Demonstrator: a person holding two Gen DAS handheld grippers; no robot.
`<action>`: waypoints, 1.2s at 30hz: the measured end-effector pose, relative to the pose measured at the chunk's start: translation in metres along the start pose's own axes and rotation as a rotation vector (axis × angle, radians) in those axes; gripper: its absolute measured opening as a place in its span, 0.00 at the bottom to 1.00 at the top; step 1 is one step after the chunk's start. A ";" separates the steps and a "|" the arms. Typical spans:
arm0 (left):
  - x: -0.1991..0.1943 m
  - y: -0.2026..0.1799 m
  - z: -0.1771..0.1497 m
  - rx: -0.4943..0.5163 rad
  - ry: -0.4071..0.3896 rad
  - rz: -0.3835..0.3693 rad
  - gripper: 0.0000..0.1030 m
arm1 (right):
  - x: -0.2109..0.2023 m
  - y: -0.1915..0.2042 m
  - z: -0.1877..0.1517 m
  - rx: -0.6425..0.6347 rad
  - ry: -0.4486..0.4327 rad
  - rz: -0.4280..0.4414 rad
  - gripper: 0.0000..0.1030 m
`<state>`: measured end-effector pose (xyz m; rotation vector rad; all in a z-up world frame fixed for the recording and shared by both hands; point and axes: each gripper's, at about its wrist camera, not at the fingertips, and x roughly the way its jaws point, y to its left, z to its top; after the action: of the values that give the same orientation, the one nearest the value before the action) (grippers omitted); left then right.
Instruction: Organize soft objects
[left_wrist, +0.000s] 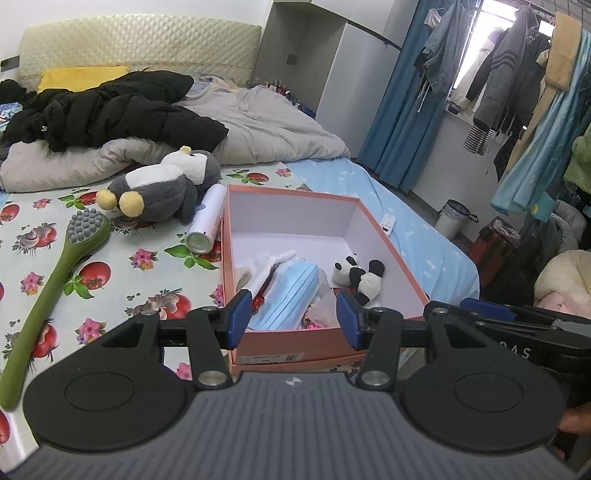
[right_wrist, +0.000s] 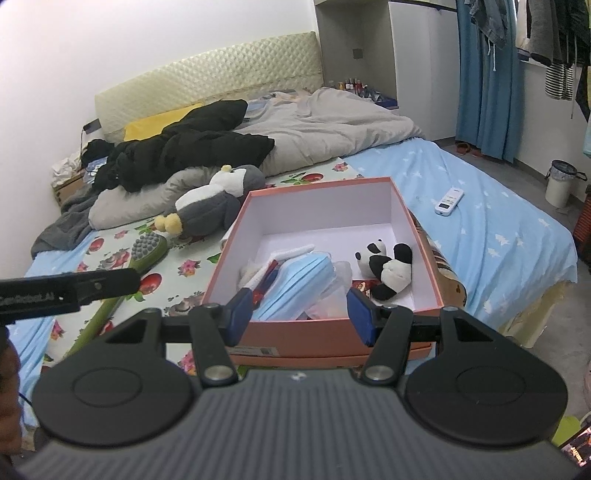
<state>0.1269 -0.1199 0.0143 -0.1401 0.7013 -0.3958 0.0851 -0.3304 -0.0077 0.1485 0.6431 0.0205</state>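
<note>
Both grippers, left gripper (left_wrist: 291, 319) and right gripper (right_wrist: 301, 314), hang released, empty. The grey-and-white plush penguin (left_wrist: 166, 184) lies outside the pink cardboard box (left_wrist: 295, 341), at eleven o'clock; left's nearer.

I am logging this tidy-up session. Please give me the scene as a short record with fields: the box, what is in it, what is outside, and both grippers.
container: pink cardboard box, open, on the bed
inside box: panda plush; stack of blue face masks
outside box: penguin plush, white spray can and green massage brush, all left of the box; white remote on the blue sheet
left gripper: open, empty, before the box
right gripper: open, empty, before the box
</note>
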 end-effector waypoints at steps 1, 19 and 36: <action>0.000 0.000 0.000 0.000 0.000 0.000 0.55 | 0.001 0.000 0.000 -0.002 0.001 -0.003 0.58; 0.003 0.003 -0.003 -0.004 0.012 0.043 1.00 | 0.004 -0.007 0.000 -0.013 0.002 -0.047 1.00; 0.002 0.006 -0.001 -0.022 0.032 0.077 1.00 | 0.009 -0.008 -0.001 -0.012 0.018 -0.043 1.00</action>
<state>0.1292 -0.1153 0.0104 -0.1277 0.7408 -0.3175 0.0914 -0.3378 -0.0155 0.1230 0.6638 -0.0160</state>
